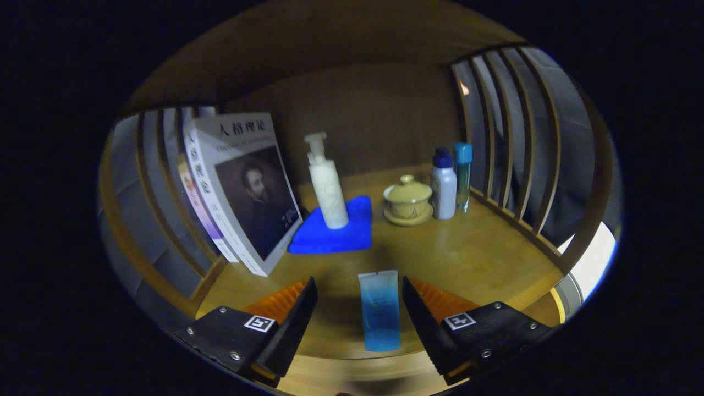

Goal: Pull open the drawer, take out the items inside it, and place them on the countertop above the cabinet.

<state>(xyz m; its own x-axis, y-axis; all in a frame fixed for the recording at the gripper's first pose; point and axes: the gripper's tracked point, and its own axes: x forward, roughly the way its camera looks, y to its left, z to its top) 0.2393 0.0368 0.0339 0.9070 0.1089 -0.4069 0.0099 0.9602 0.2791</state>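
Your tool is level, fingers spread apart, touching nothing; blue tube lies flat on the desk between them. Left to right beyond: leaning books, white pump bottle on blue cloth, lidded cup, two small bottles.

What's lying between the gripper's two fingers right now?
In the gripper view, a blue tube lies on the wooden countertop between the open gripper's fingers, touching neither.
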